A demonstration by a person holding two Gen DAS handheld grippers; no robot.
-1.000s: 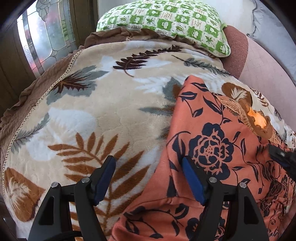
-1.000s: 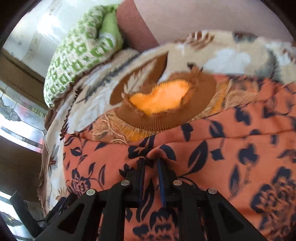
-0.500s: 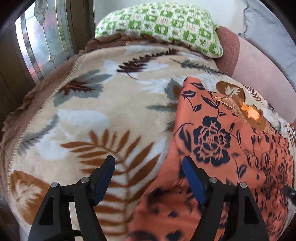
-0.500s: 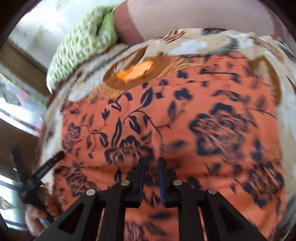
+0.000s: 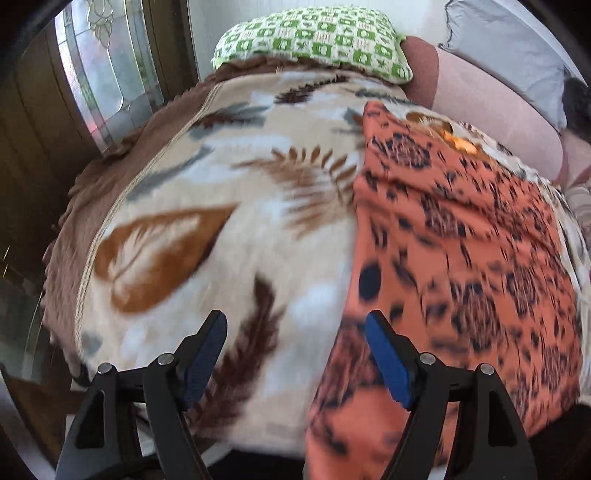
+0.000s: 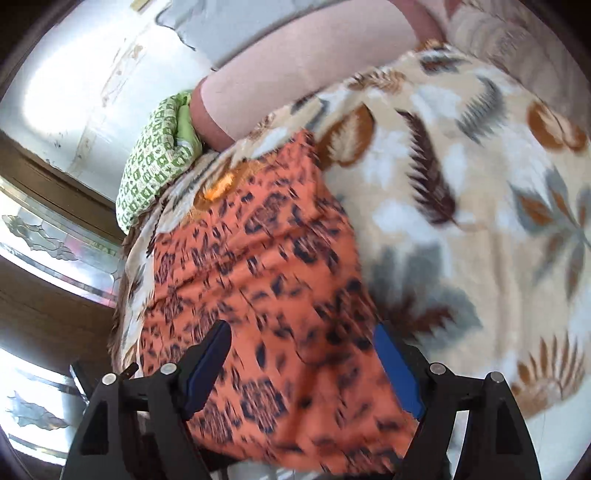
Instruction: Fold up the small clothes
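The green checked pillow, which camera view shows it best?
The left wrist view. There the green checked pillow lies fully in view at the top, its whole patterned face showing above the leaf blanket. The right wrist view catches it only edge-on, bunched small at the left.

The right hand-held gripper (image 6: 299, 369) had just been opening, and its blue-padded fingers (image 6: 207, 365) stood wide apart over the near end of the orange garment with dark flowers (image 6: 258, 266), which lay between them unpinched. That garment stretched in a long strip from the near edge away to the far left across the leaf-patterned blanket (image 6: 461, 184) on the bed. Past its far end sat a green-checked pillow (image 6: 155, 162), with a leaded-glass window (image 6: 55, 240) at the left.
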